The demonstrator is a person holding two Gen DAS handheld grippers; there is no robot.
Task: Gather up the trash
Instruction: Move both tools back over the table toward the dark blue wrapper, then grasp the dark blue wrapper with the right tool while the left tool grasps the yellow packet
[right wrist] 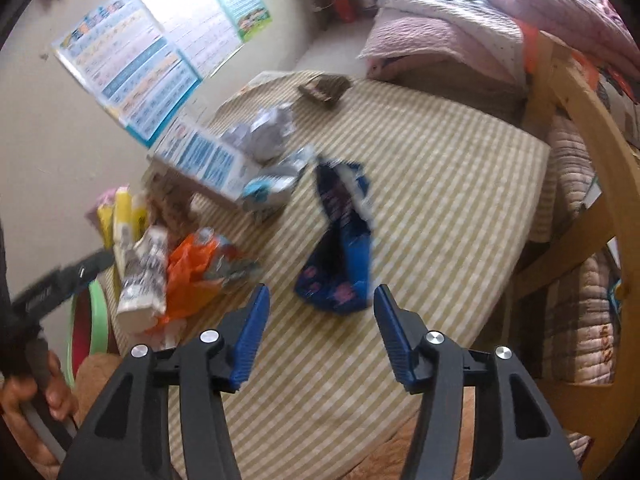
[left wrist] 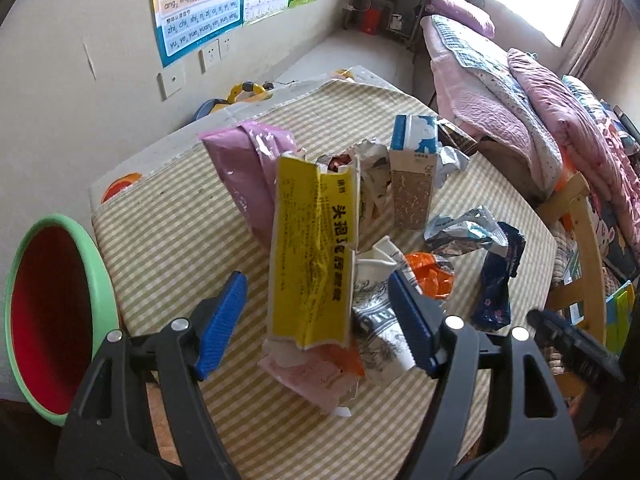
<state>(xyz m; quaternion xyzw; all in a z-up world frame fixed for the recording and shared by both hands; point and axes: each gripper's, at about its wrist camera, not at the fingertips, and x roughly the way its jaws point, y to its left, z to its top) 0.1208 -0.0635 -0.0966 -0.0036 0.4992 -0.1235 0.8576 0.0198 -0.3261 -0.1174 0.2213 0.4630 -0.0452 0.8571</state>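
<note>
Left tool (left wrist: 318,320) around yellow carton (left wrist: 310,256), long axis pointing away.

A: Boxes on the cloth?
B: Two: one yellow carton (left wrist: 310,256), one blue-and-white carton (left wrist: 412,172).
A: Wrappers?
B: One dark blue wrapper (right wrist: 340,256), one orange wrapper (left wrist: 430,274), one pink bag (left wrist: 244,168). Crumpled silver ones, can't count.
A: Bins?
B: One green-rimmed basin (left wrist: 52,312).
</note>
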